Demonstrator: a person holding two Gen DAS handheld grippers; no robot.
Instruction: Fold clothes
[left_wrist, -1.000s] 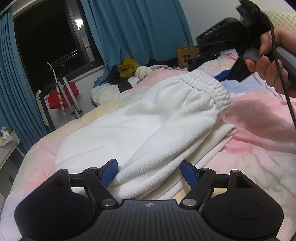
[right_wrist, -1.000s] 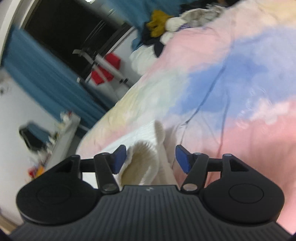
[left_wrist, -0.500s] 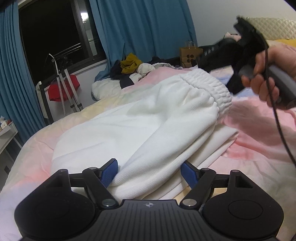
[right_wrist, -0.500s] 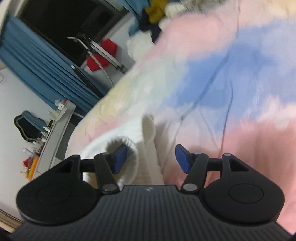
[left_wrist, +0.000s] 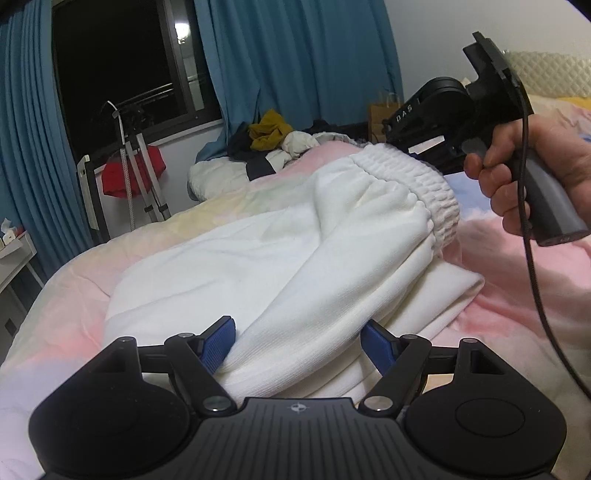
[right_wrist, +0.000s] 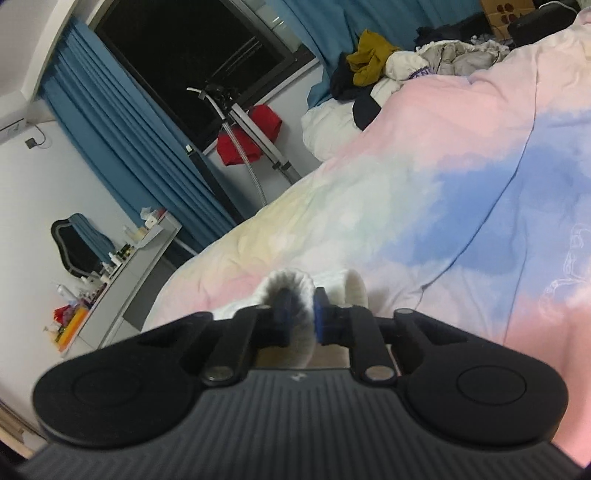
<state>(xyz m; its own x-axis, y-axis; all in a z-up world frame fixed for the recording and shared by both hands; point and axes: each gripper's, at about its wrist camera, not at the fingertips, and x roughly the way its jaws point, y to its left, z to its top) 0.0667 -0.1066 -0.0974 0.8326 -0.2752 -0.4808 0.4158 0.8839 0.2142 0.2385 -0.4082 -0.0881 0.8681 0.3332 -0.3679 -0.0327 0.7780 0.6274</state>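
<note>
White sweatpants lie folded lengthwise on the pastel bedspread, their ribbed elastic waistband at the far end. My left gripper is open, its blue pads either side of the near fold of the pants. My right gripper is shut on the waistband, which bunches between its pads. In the left wrist view the right gripper's black body and the holding hand sit at the waistband end.
A pile of clothes lies at the bed's far end. A stand with a red cloth is by the window. Blue curtains hang behind. A grey desk with small items stands left of the bed.
My right gripper has closed from open onto the waistband. My left gripper stays open around the near fold, the view shifted slightly.
</note>
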